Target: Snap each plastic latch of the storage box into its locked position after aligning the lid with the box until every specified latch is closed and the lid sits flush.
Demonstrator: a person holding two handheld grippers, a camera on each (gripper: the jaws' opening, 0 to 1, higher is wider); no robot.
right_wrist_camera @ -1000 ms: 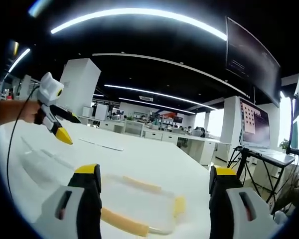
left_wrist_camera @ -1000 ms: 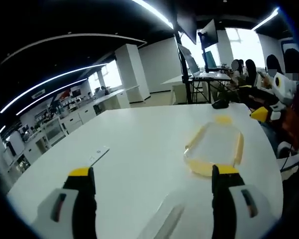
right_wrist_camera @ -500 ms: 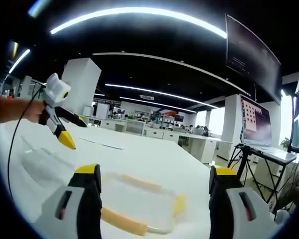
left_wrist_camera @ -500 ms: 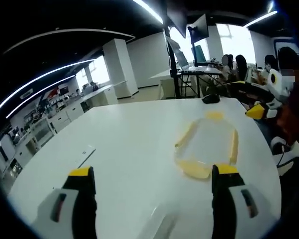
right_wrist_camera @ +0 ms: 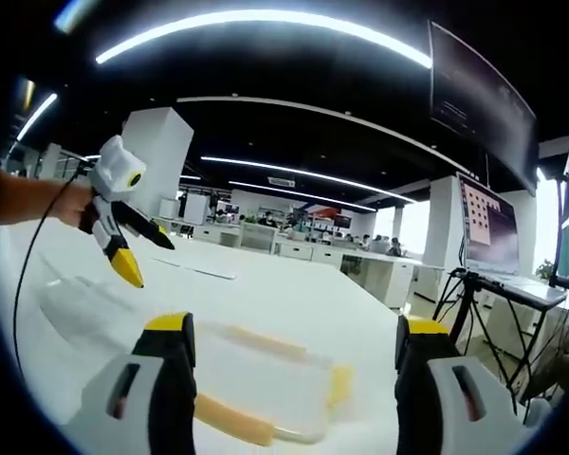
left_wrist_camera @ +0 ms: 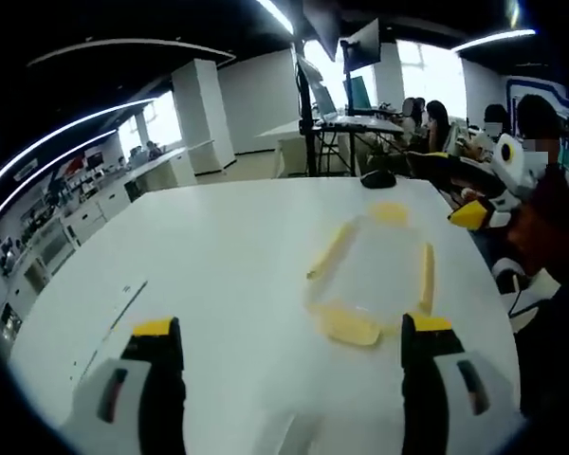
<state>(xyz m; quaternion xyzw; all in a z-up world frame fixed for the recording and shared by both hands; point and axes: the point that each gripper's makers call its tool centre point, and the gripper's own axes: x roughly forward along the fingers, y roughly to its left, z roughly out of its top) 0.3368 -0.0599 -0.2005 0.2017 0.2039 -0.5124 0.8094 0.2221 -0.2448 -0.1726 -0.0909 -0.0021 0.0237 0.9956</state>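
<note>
Clear storage box lid (left_wrist_camera: 372, 270) with yellow latches (left_wrist_camera: 348, 326) lies flat on the white table (left_wrist_camera: 218, 246), near its right edge. Left gripper (left_wrist_camera: 289, 334) and right gripper (right_wrist_camera: 289, 334) hover above it, jaws spread, holding nothing.

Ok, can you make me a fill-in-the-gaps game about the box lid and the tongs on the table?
1. The clear lid has latches coloured ______.
2. The lid lies flat on a big ______ table.
3. The left tongs have their jaws ______, with nothing between them.
4. The right tongs hover above the ______.

Missing words: yellow; white; open; lid
</note>
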